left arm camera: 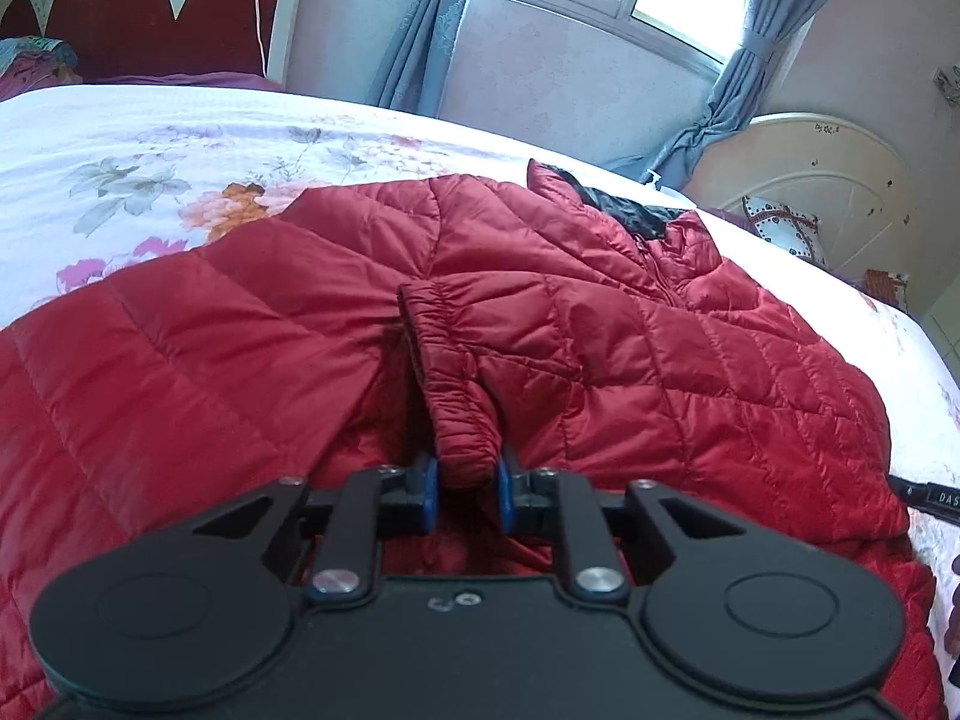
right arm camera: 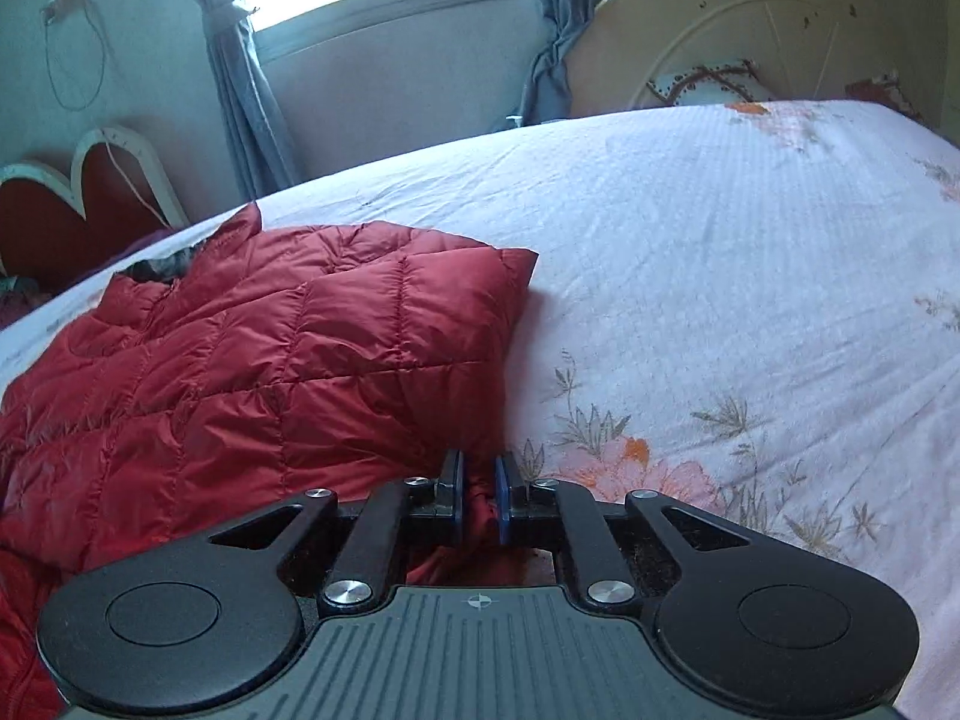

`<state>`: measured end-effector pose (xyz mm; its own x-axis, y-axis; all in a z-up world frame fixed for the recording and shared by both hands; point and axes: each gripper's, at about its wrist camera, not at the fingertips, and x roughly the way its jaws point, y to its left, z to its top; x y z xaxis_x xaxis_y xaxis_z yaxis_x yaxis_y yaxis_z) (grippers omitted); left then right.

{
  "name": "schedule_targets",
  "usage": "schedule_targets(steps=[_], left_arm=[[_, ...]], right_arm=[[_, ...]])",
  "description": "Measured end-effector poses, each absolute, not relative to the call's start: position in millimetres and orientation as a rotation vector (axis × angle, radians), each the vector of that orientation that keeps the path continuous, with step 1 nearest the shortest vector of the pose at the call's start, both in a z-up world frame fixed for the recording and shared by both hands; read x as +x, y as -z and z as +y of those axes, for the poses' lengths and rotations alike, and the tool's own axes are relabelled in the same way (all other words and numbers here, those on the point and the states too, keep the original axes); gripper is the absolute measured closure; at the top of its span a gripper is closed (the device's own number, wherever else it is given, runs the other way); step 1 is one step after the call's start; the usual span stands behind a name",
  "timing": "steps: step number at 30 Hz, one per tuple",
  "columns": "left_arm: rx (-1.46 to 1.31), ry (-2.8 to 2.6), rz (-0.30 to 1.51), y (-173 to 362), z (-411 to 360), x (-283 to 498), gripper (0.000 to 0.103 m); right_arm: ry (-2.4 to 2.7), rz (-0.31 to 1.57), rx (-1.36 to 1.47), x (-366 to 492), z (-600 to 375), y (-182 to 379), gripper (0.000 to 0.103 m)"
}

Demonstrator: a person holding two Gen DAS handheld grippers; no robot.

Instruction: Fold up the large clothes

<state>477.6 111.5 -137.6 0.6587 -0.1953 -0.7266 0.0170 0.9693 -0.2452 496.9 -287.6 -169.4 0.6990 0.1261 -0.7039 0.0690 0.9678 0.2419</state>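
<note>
Nearest the left wrist camera, the left tongs (left arm camera: 468, 495) are clamped on the elastic cuff (left arm camera: 459, 414) of a sleeve, the blue pads (left arm camera: 428, 495) pressing it from both sides. That sleeve lies folded across the body of the red quilted jacket (left arm camera: 600, 330), which is spread on the bed (left arm camera: 150, 138) over a white floral bedspread. Only this view shows the cuff, the dark lining at the collar (left arm camera: 624, 207) seen from the front, and the jacket's zip line running down from it.

Nearest the right wrist camera, the right tongs (right arm camera: 479, 501) are closed on a fold of red fabric at the jacket's near edge, where it meets the bedspread (right arm camera: 750, 276). This view alone shows the jacket's outer side edge and squared corner (right arm camera: 510, 264), and the wide bare stretch of bedspread to the right of it.

Both views take in the window with grey-blue curtains (right arm camera: 240, 90), the red heart-shaped headboard (left arm camera: 168, 18) and a round cream panel (right arm camera: 768, 36) beyond the bed. A dark strap-like item (left arm camera: 930, 501) at the right edge of the left view cannot be identified.
</note>
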Motion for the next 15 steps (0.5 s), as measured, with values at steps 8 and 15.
schedule_targets(steps=[8, 15], left_arm=[[-0.184, 0.079, 0.823, 121.5, 111.7, 472.7, 0.074], [-0.073, -0.049, 0.603, 76.5, 95.9, 466.3, 0.045]], right_arm=[[-0.035, 0.791, 0.213, 497.3, -285.9, 160.6, 0.093], [-0.065, 0.669, 0.166, 501.1, -279.4, 126.6, 0.093]])
